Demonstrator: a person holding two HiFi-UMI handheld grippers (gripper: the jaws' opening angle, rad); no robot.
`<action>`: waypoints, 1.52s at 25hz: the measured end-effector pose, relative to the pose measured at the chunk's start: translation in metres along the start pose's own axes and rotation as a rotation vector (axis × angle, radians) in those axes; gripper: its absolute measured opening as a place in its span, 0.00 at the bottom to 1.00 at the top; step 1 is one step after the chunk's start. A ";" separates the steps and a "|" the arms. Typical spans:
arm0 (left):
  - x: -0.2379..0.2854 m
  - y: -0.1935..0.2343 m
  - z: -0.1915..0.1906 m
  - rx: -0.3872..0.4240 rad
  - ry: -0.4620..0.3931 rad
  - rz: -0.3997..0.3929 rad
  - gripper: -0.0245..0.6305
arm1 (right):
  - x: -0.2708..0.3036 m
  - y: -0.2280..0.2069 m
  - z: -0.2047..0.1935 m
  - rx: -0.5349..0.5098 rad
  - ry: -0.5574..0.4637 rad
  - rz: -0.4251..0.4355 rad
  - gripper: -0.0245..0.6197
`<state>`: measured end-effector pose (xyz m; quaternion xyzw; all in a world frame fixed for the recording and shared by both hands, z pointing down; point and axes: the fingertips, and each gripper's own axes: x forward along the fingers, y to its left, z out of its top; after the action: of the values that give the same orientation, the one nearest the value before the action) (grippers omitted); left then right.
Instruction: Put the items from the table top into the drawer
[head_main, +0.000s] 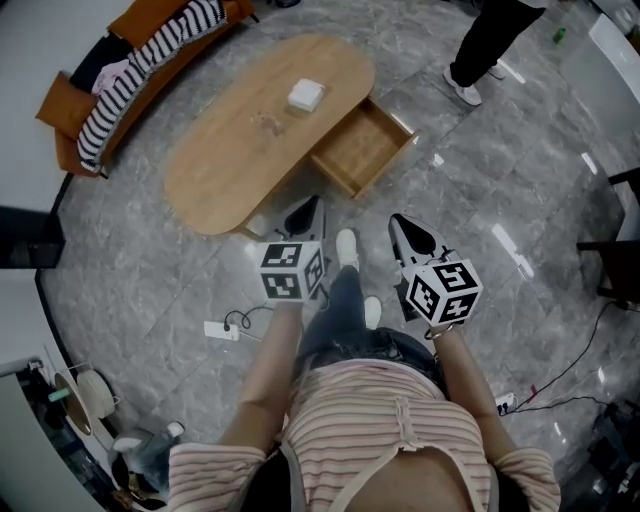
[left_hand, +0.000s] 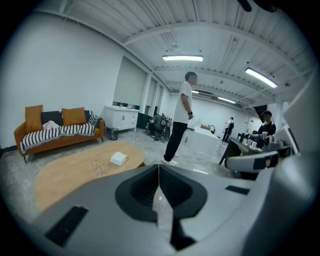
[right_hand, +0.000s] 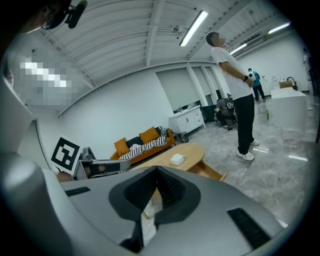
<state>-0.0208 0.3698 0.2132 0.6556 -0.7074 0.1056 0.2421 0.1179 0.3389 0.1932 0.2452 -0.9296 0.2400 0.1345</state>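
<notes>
The left gripper (head_main: 304, 214) and right gripper (head_main: 404, 230), jaws closed and empty, hang near an oval wooden table (head_main: 220, 160) (white squarish box (head_main: 306, 95) on top), its shallow drawer (head_main: 362, 150) open.

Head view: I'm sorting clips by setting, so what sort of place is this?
Likely an office or lab lounge area: orange sofa, wooden coffee table on a stone-tiled floor, strip lights overhead.

On my feed: pink-striped short-sleeved top (head_main: 380, 425), blue jeans (head_main: 335, 310), white shoes (head_main: 347, 247); dark left gripper (head_main: 316, 203) and right gripper (head_main: 398, 221) bearing black-and-white marker cubes (head_main: 292, 270).
</notes>
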 end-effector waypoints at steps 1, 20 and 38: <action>0.009 0.006 0.002 0.002 0.007 0.002 0.06 | 0.010 -0.004 0.003 0.005 0.006 0.000 0.05; 0.172 0.140 0.039 0.052 0.141 0.090 0.06 | 0.172 -0.044 0.052 -0.004 0.158 -0.041 0.05; 0.344 0.222 -0.004 -0.272 0.253 0.314 0.19 | 0.284 -0.144 0.051 -0.025 0.337 0.071 0.05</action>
<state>-0.2453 0.0961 0.4193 0.4807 -0.7724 0.1269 0.3953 -0.0535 0.0919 0.3090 0.1666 -0.9050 0.2705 0.2831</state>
